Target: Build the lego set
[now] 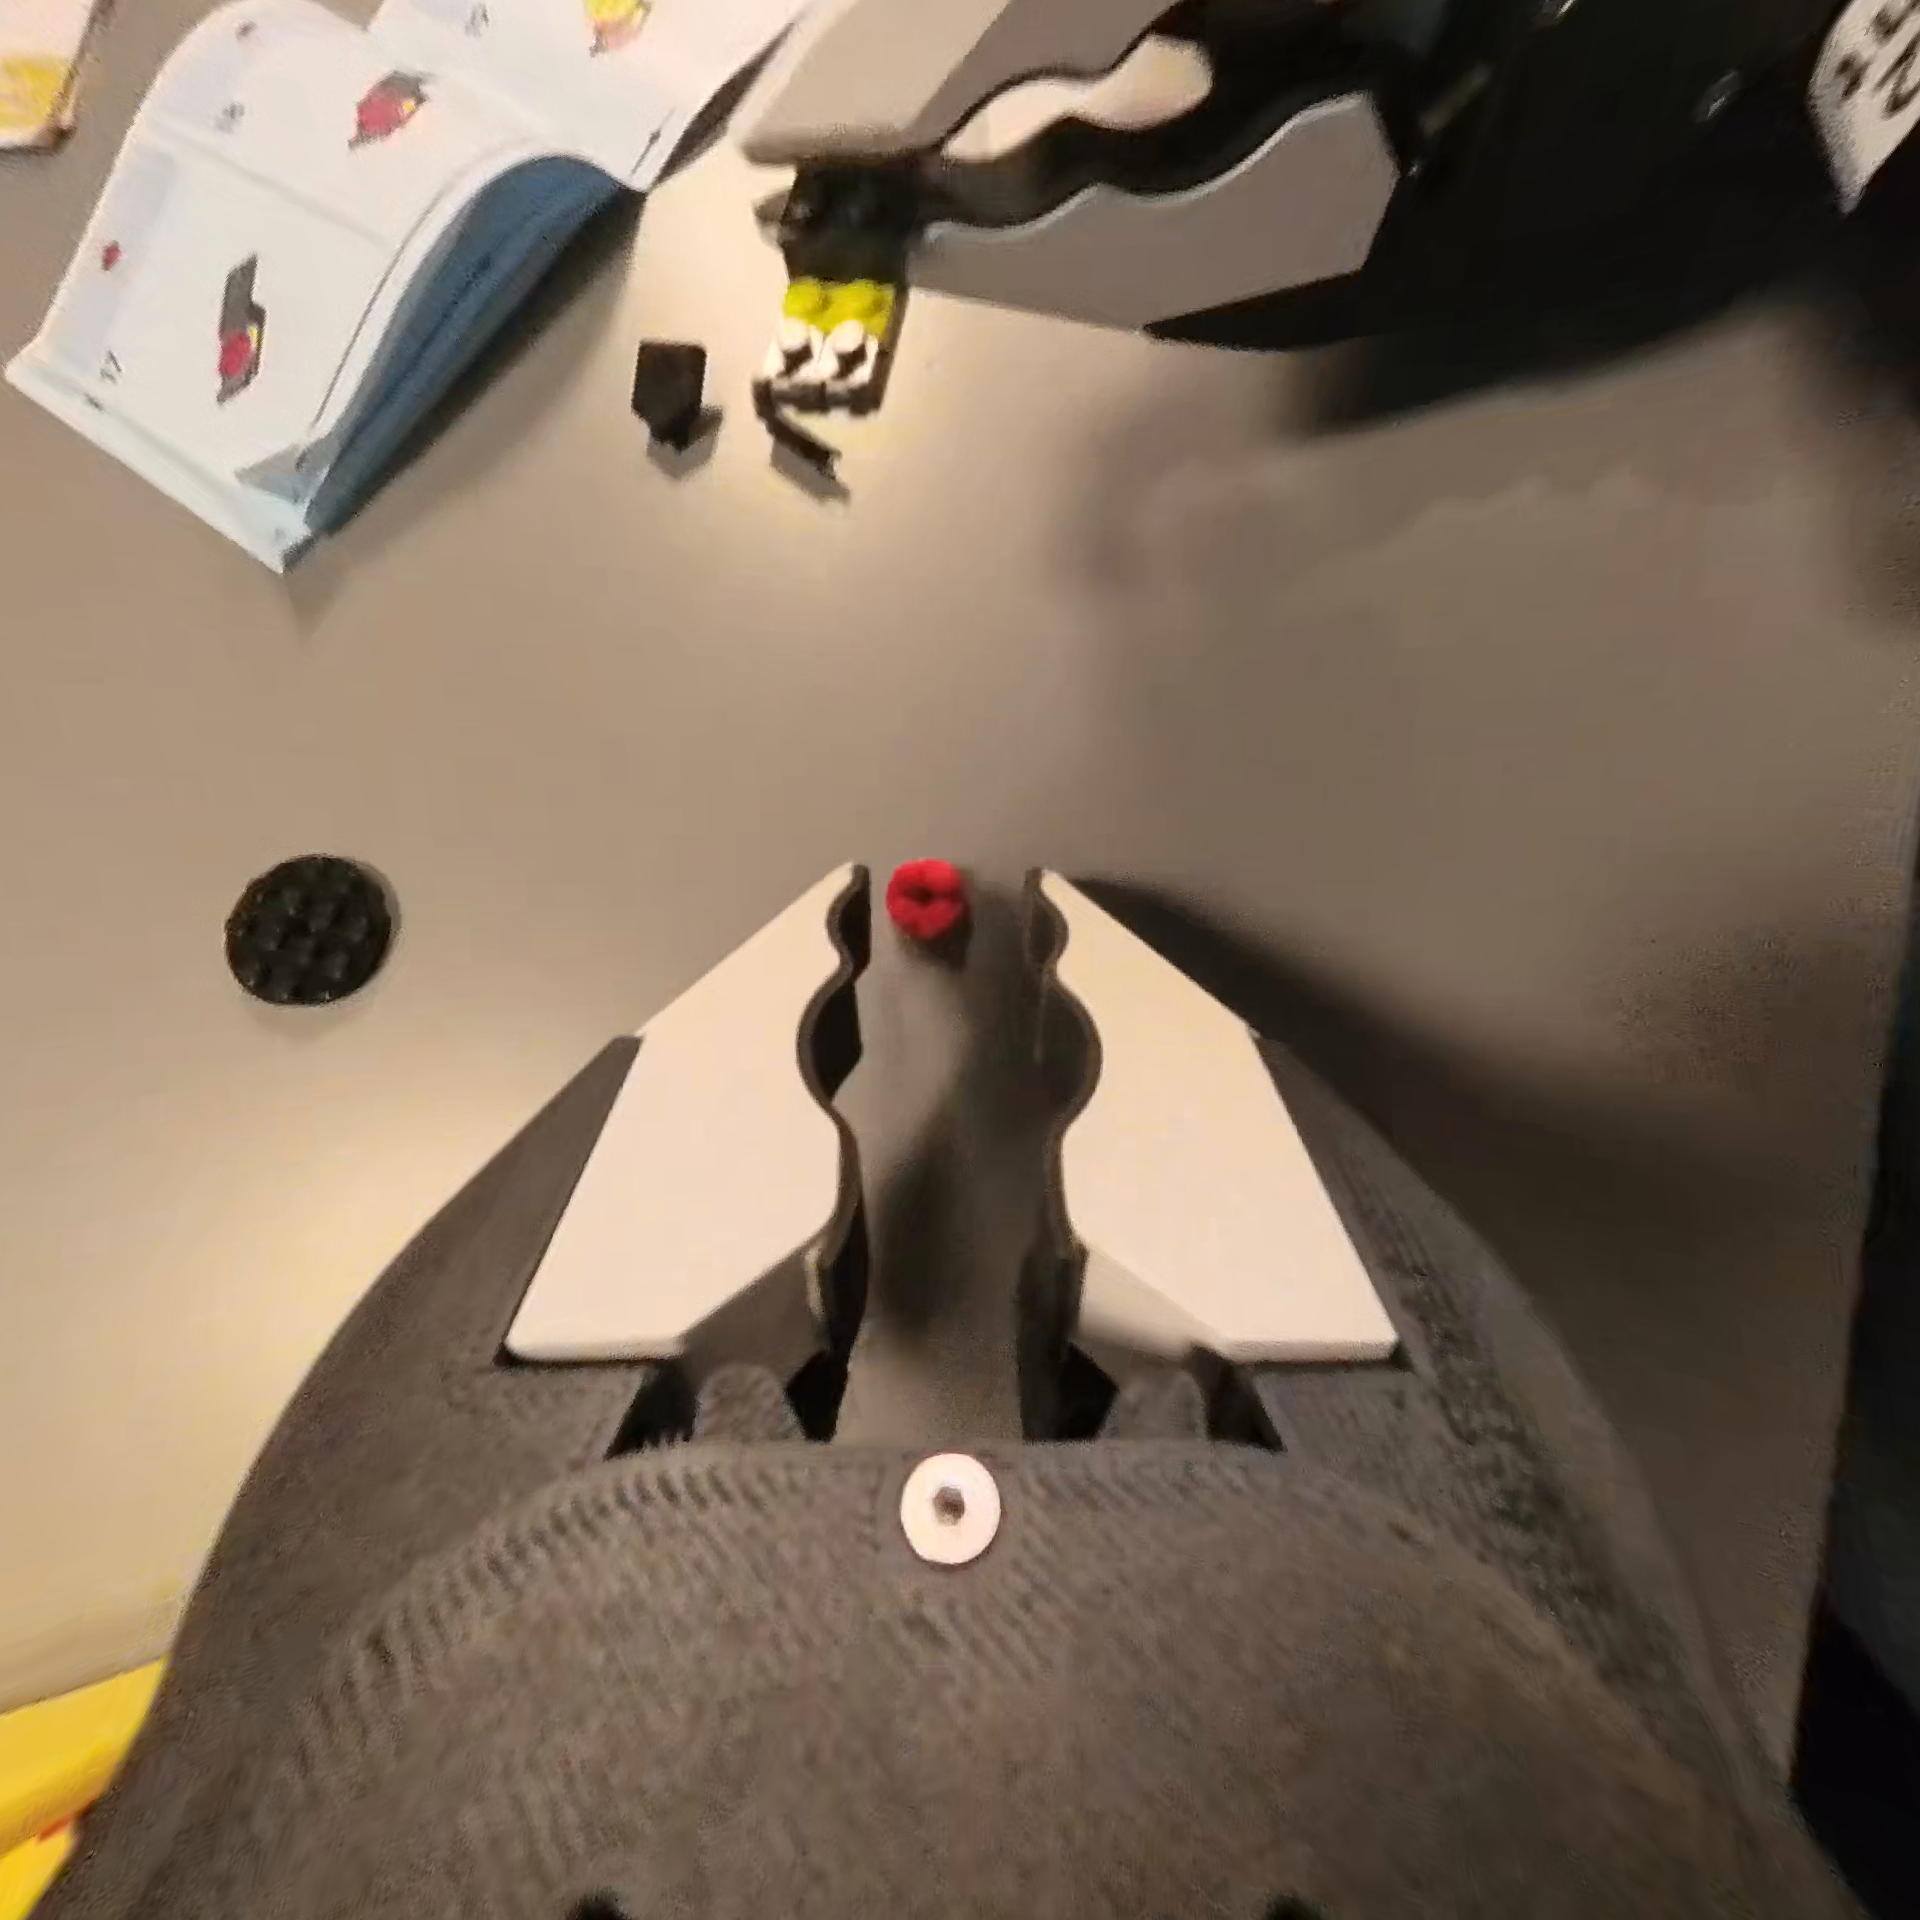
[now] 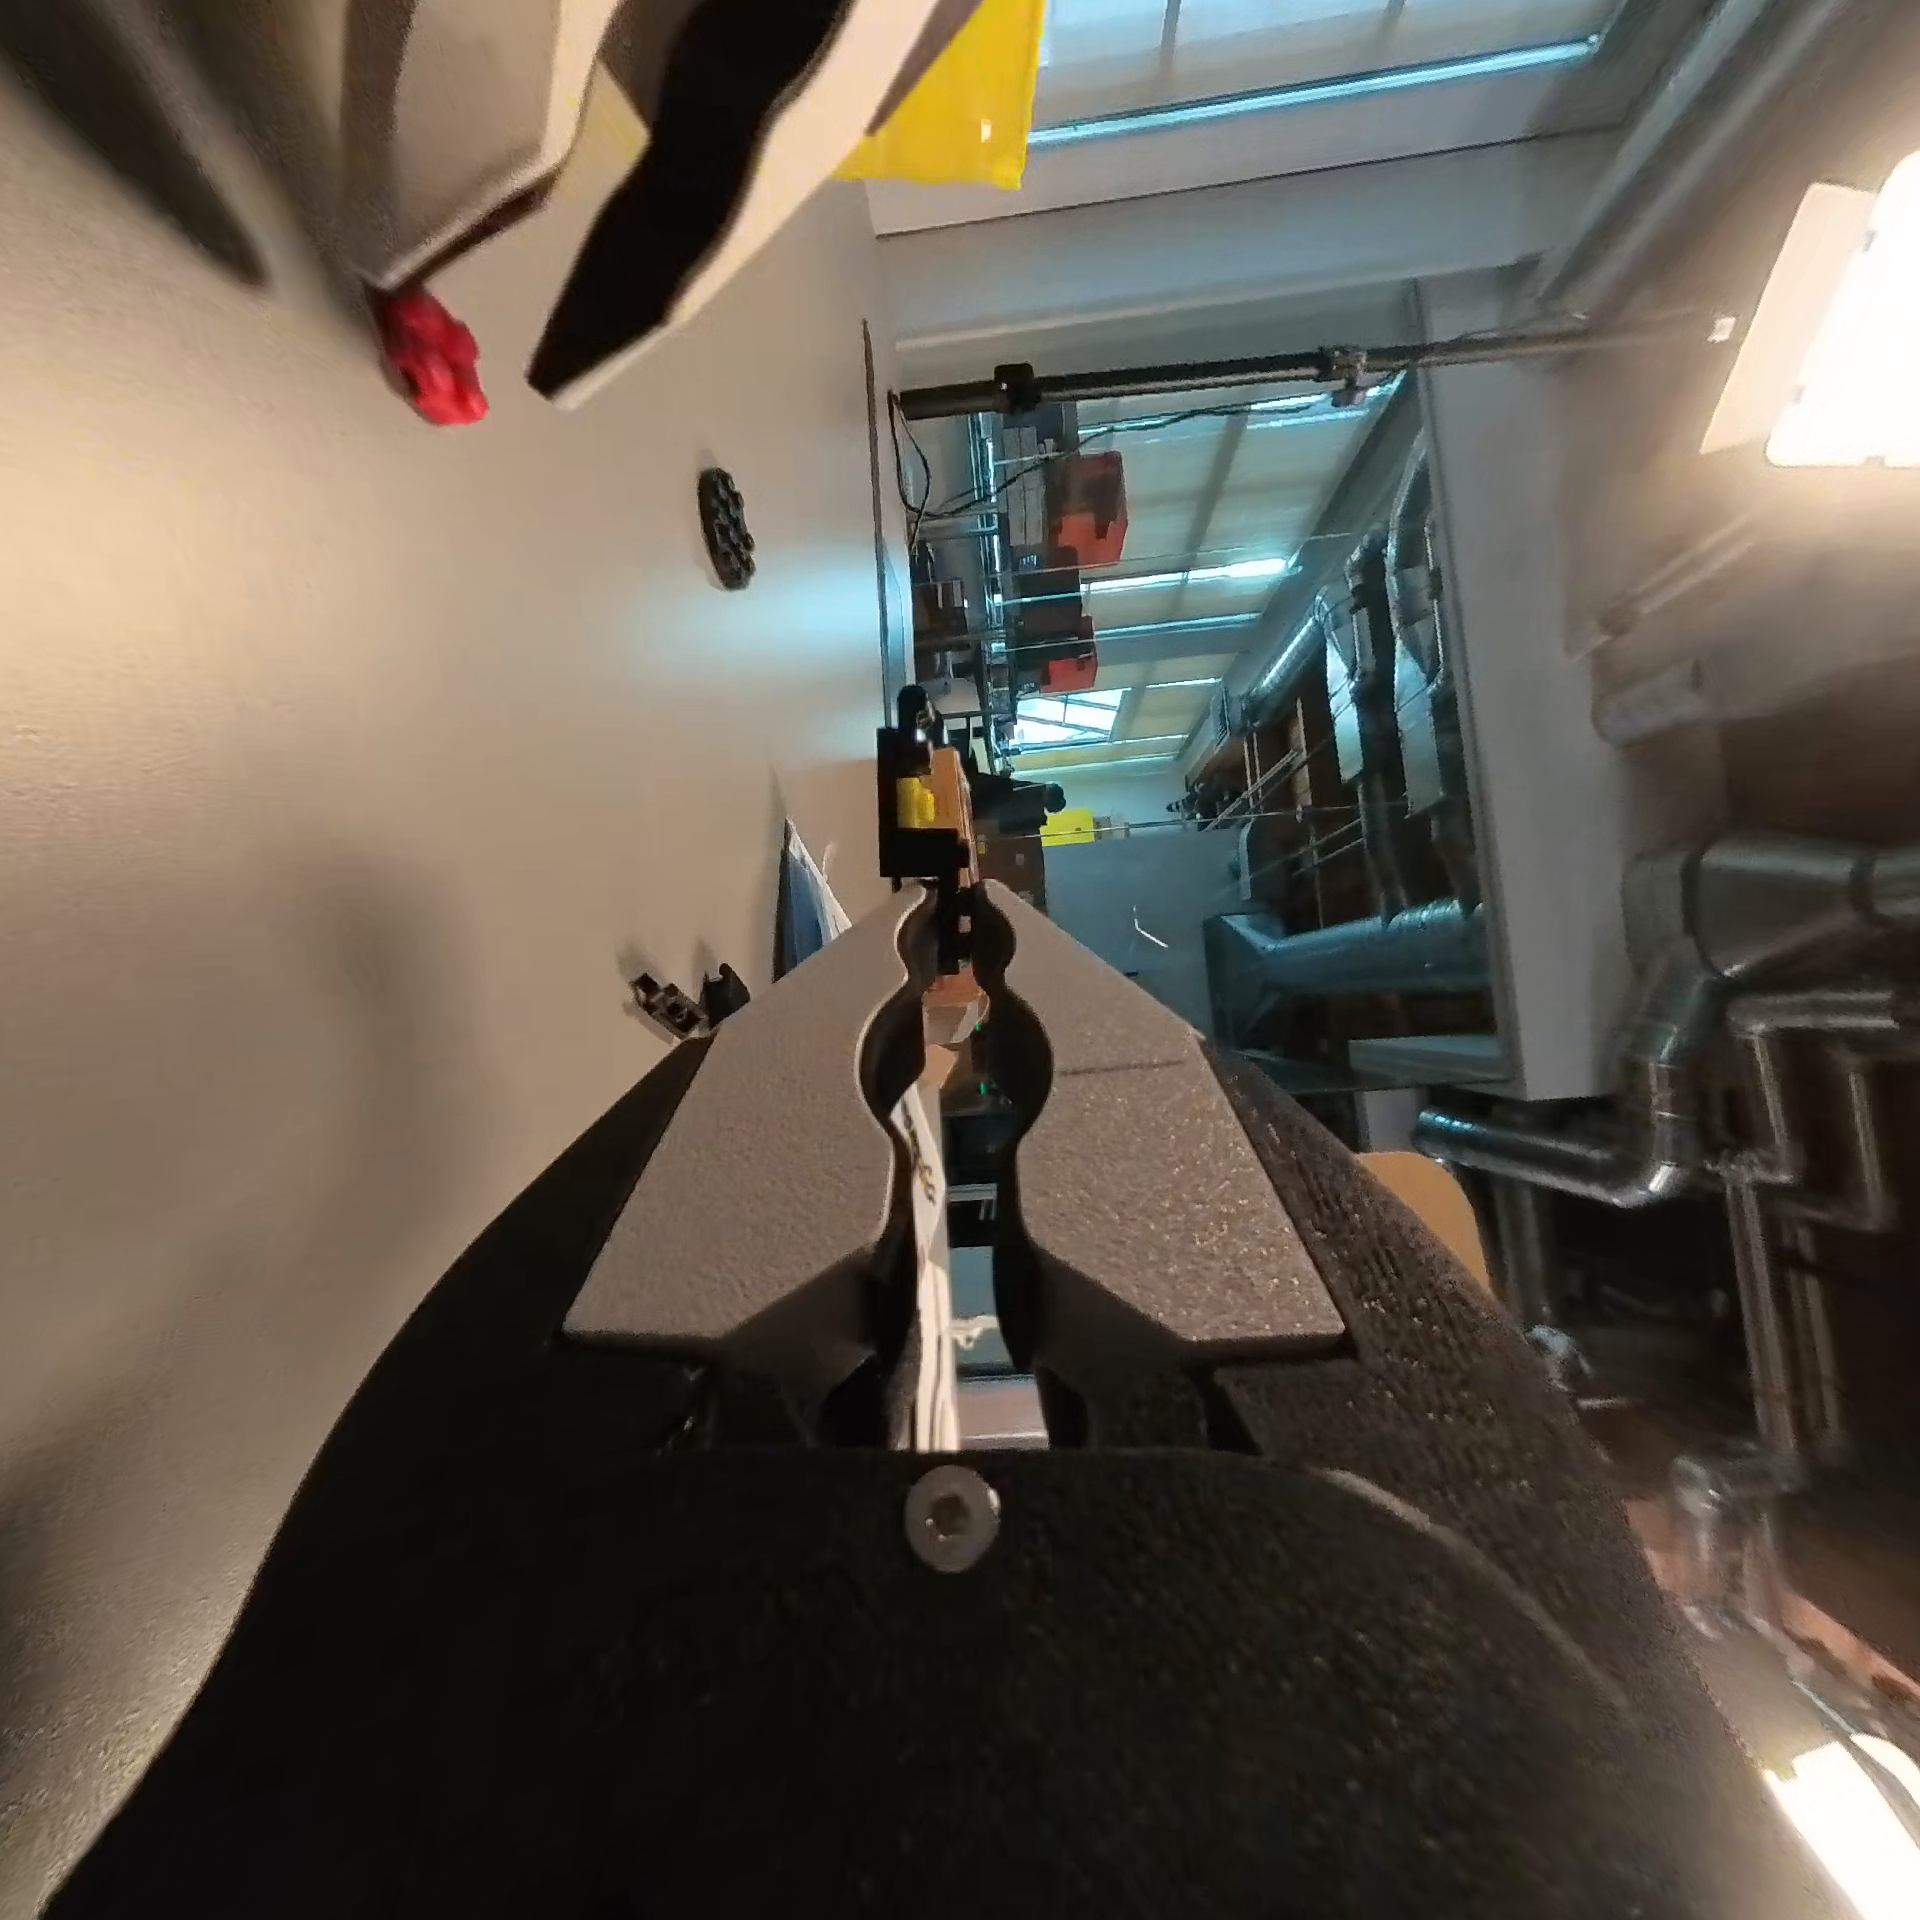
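Left wrist view: left gripper [image 1: 945, 894] released, jaws spread either side of a red piece [image 1: 927, 899] lying on the bench [image 1: 1143, 675], not yet gripped. Farther off, right gripper [image 1: 862, 171] clenched on the model [image 1: 836, 301], a part-built black, white and lime stack held above the bench. Beside it, loose black bits [image 1: 670, 390]; a black round plate [image 1: 312, 930] toward the left edge; open manual [image 1: 312, 260] at the far left corner. Judged partway done: several pieces unattached, red piece likely next.

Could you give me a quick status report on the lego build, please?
Left gripper open, straddling red piece on table. Right gripper shut on partial lego assembly. Nothing blocking.
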The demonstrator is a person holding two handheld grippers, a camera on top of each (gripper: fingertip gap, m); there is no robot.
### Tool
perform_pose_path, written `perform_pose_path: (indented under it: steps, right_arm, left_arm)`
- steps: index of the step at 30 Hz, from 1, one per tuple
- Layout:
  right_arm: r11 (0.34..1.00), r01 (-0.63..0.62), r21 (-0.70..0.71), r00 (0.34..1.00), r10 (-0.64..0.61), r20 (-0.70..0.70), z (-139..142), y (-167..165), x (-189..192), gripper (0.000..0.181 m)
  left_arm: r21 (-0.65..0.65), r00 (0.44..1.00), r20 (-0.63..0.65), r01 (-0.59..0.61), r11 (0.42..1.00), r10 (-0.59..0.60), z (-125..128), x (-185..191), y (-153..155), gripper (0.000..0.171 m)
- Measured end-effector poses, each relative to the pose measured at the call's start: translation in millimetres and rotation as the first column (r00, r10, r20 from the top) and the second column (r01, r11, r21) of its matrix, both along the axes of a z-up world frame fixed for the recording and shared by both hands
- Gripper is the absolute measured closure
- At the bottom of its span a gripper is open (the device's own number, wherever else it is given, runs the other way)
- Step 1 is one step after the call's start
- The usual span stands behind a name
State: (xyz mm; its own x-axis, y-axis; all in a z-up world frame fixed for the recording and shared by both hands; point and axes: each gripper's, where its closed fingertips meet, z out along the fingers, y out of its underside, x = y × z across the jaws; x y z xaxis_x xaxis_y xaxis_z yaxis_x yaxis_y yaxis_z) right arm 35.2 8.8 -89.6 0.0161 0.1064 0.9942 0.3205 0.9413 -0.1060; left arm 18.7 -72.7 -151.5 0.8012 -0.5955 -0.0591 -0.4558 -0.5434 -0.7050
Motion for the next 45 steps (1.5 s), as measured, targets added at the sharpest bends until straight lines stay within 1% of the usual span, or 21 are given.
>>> perform_pose_path:
  steps: [2, 5, 7, 12, 14, 16, 17, 18, 20, 22, 23, 24, 26, 31, 36, 45]
  right_arm:
    - [1.000, -0.002, 0.024, 1.000, 0.001, 0.006, -0.4, -1.2, -0.3, 0.179]
    - [0.999, -0.007, 0.050, 1.000, 0.007, 0.014, -1.6, -3.6, -1.3, 0.179]
    - [0.999, -0.011, 0.053, 1.000, 0.010, 0.017, -2.4, -4.4, -1.7, 0.179]
    - [0.999, -0.009, 0.038, 1.000, 0.009, 0.009, -1.4, -3.0, -1.3, 0.178]
    - [0.999, -0.011, 0.032, 1.000, 0.010, 0.007, -1.0, -2.9, -1.2, 0.179]
    - [0.999, -0.011, 0.031, 1.000, 0.011, 0.009, -1.5, -2.9, -1.5, 0.179]
    - [0.999, -0.013, 0.030, 1.000, 0.012, 0.011, -1.9, -3.1, -1.8, 0.179]
    - [0.999, -0.014, 0.031, 1.000, 0.014, 0.013, -2.1, -3.6, -2.2, 0.179]
    - [0.999, -0.020, 0.036, 1.000, 0.019, 0.014, -2.2, -5.2, -2.4, 0.179]
    - [0.999, -0.028, 0.043, 0.999, 0.028, 0.015, -2.2, -7.3, -2.6, 0.179]
    - [0.998, -0.033, 0.045, 0.999, 0.033, 0.017, -2.4, -8.5, -2.8, 0.179]
    - [0.998, -0.037, 0.049, 0.999, 0.037, 0.018, -2.6, -9.7, -2.9, 0.179]
    - [0.997, -0.044, 0.060, 0.999, 0.043, 0.023, -3.3, -12.2, -3.2, 0.179]
    - [0.997, -0.049, 0.065, 0.999, 0.048, 0.020, -2.3, -13.9, -3.0, 0.179]
    - [0.997, -0.048, 0.062, 0.999, 0.047, 0.017, -1.6, -13.4, -2.6, 0.178]
    - [0.997, -0.049, 0.059, 0.999, 0.048, 0.017, -1.5, -14.0, -2.1, 0.179]
  left_arm:
    - [0.003, 1.000, -0.016, -0.011, 1.000, 0.011, -7.0, -5.8, -0.4, 0.142]
    - [-0.005, 0.999, 0.031, -0.028, 1.000, 0.028, -7.3, -6.7, 0.7, 0.146]
    - [-0.017, 0.999, 0.048, -0.013, 1.000, 0.014, -7.6, -5.3, 0.0, 0.149]
    - [-0.029, 0.998, 0.053, 0.026, 0.999, -0.024, -7.7, -4.1, 0.3, 0.150]
    - [-0.038, 0.997, 0.061, 0.042, 0.998, -0.040, -7.7, -3.3, 0.0, 0.156]
    - [-0.039, 0.998, 0.037, 0.046, 0.998, -0.044, -7.4, -6.1, 1.8, 0.157]
    - [-0.020, 0.999, 0.034, 0.043, 0.999, -0.042, -3.2, -7.2, 4.6, 0.156]
    - [0.029, 0.997, 0.068, 0.041, 0.999, -0.042, 8.8, -4.6, 8.8, 0.157]
    - [0.144, 0.980, 0.189, 0.039, 0.989, -0.066, 46.8, 5.2, 16.2, 0.157]
    - [0.229, 0.967, 0.239, 0.036, 0.973, -0.092, 78.4, 9.8, 23.2, 0.157]
    - [0.231, 0.966, 0.238, 0.047, 0.972, -0.103, 85.0, 12.2, 25.5, 0.157]
    - [0.211, 0.966, 0.232, 0.063, 0.975, -0.113, 86.4, 15.4, 27.4, 0.157]
    - [0.160, 0.969, 0.212, 0.097, 0.982, -0.130, 81.9, 21.1, 31.2, 0.157]
    - [0.059, 0.977, 0.178, 0.105, 0.993, -0.114, 64.8, 27.3, 39.9, 0.157]
    - [0.026, 0.986, 0.136, 0.094, 0.995, -0.097, 55.6, 27.9, 44.0, 0.157]
    - [0.033, 0.992, 0.075, 0.096, 0.995, -0.099, 54.6, 27.3, 44.3, 0.157]
